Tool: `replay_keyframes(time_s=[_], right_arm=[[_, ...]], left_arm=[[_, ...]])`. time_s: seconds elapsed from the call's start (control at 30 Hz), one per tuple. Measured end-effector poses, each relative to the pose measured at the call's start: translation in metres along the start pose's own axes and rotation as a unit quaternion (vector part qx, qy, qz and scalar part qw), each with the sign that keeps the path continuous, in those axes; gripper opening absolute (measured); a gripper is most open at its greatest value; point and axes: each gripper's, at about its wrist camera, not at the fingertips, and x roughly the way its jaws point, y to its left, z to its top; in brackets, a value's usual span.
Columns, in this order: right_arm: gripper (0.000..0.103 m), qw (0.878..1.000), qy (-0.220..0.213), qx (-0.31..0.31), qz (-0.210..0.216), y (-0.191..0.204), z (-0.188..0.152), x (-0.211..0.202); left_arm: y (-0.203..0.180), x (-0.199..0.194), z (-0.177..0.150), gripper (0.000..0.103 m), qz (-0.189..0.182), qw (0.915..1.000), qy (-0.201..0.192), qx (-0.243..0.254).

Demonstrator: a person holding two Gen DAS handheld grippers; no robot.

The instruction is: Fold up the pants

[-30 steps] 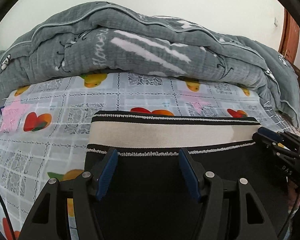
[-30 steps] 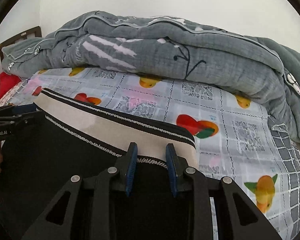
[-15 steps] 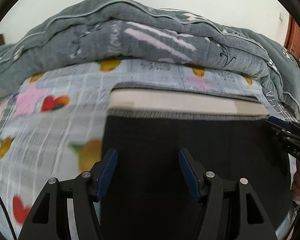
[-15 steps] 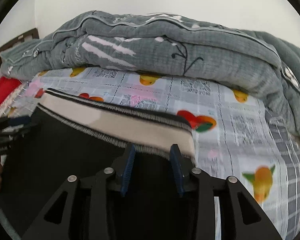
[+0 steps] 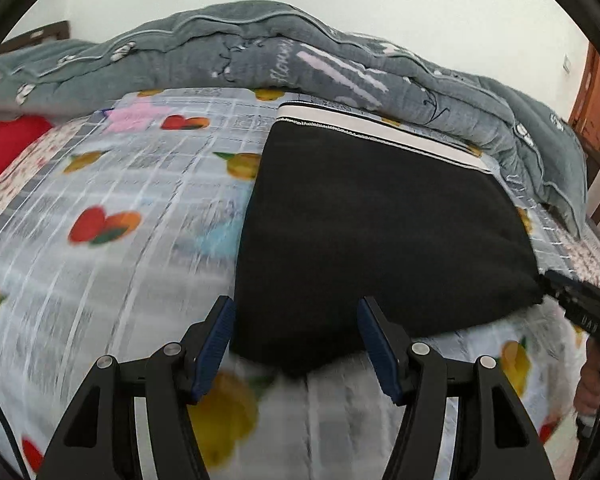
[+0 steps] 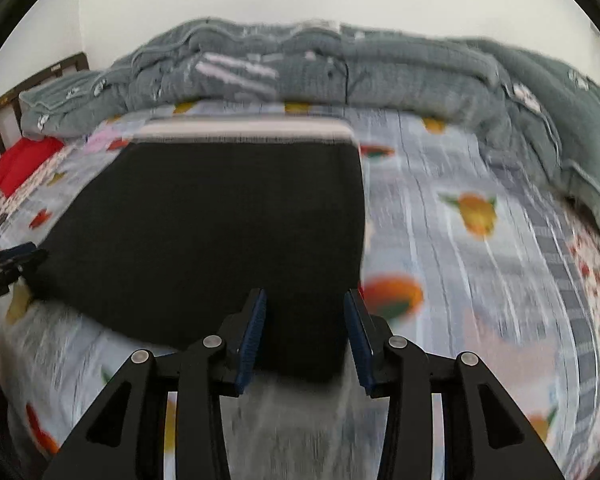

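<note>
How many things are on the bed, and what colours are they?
Black: 1, the folded pants with a cream waistband
Grey: 1, the bunched quilt along the far side
Red: 1, a cloth at the bed's edge; I cannot tell what it is
Total: 3 things, on the fruit-print sheet

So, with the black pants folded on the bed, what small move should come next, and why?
Probably lift both grippers clear. The left gripper and right gripper stand open over the near edge of the folded black pants, whose white waistband lies flat at the far end.
</note>
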Motion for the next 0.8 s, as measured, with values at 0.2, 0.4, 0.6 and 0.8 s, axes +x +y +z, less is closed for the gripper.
replay_keyframes(time_s=[0.2, 0.4, 0.6, 0.8], right_arm=[[0.040, 0.999, -0.028, 0.025, -0.019, -0.006, -0.026, -0.058], [0.050, 0.998, -0.041, 0.026, -0.050, 0.002, -0.039, -0.110], [0.076, 0.996, -0.054, 0.032, -0.064, 0.003, -0.049, -0.147], [0.093, 0.994, -0.076, 0.031, -0.069, 0.001, -0.054, -0.172]], left_arm=[[-0.025, -0.058, -0.013, 0.061, -0.010, 0.9994, -0.034, 0.005], [-0.051, -0.113, -0.025, 0.067, -0.004, 0.9978, -0.065, 0.011], [-0.064, -0.149, -0.033, 0.085, 0.033, 0.9948, -0.091, 0.032], [-0.069, -0.173, -0.038, 0.087, 0.045, 0.9929, -0.106, 0.031]])
